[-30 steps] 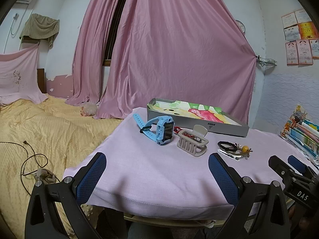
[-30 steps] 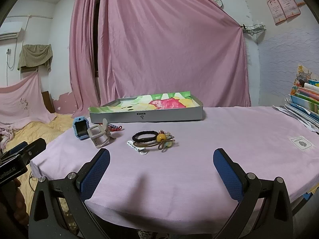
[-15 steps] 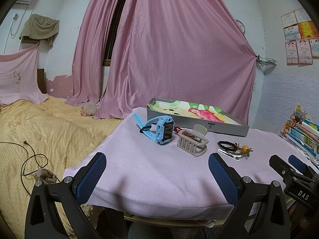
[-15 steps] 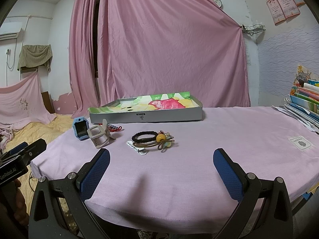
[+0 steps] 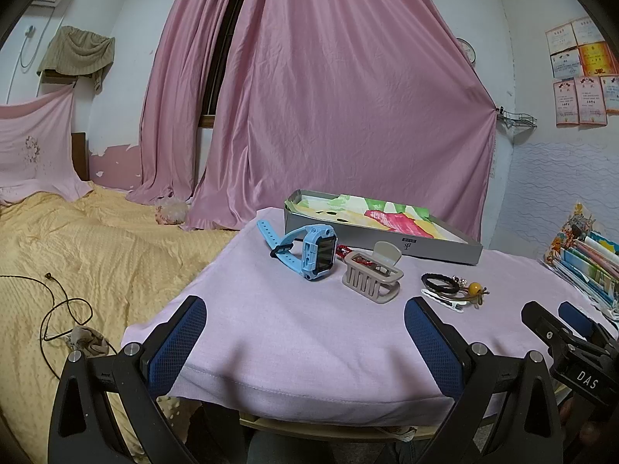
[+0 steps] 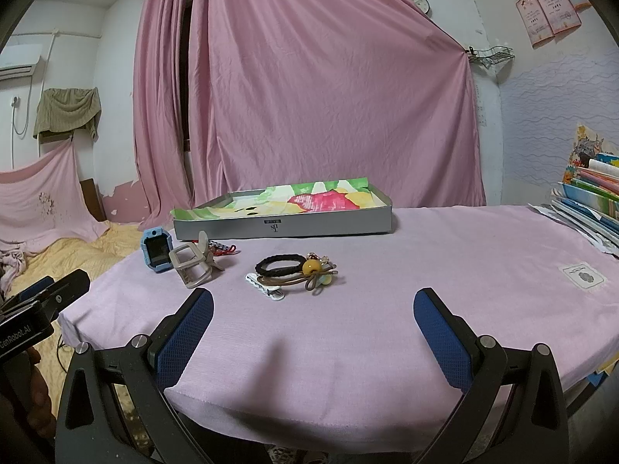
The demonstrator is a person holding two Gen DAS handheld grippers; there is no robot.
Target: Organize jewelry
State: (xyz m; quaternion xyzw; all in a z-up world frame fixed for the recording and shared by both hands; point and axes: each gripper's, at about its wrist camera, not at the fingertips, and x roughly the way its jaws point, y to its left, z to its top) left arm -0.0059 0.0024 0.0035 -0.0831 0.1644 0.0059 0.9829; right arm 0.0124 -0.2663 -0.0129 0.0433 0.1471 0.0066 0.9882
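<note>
On the pink-clothed table (image 5: 294, 332) lie a blue watch (image 5: 309, 253), a beige claw hair clip (image 5: 373, 280) with a red bracelet (image 5: 343, 250) behind it, and a black hair tie (image 6: 280, 263) bunched with a brown beaded tie (image 6: 311, 272) and a white clip (image 6: 265, 285). A grey tray (image 6: 282, 226) with a colourful lining stands behind them. My left gripper (image 5: 305, 338) is open at the table's near-left edge. Open too, my right gripper (image 6: 313, 332) hovers over the near edge in front of the hair ties. Both hold nothing.
A stack of books (image 6: 592, 197) sits at the table's right end, with a small white packet (image 6: 584, 275) on the cloth nearby. A bed with a yellow cover (image 5: 77, 255) and a loose cable (image 5: 65, 309) lies left of the table. Pink curtains (image 6: 329, 96) hang behind.
</note>
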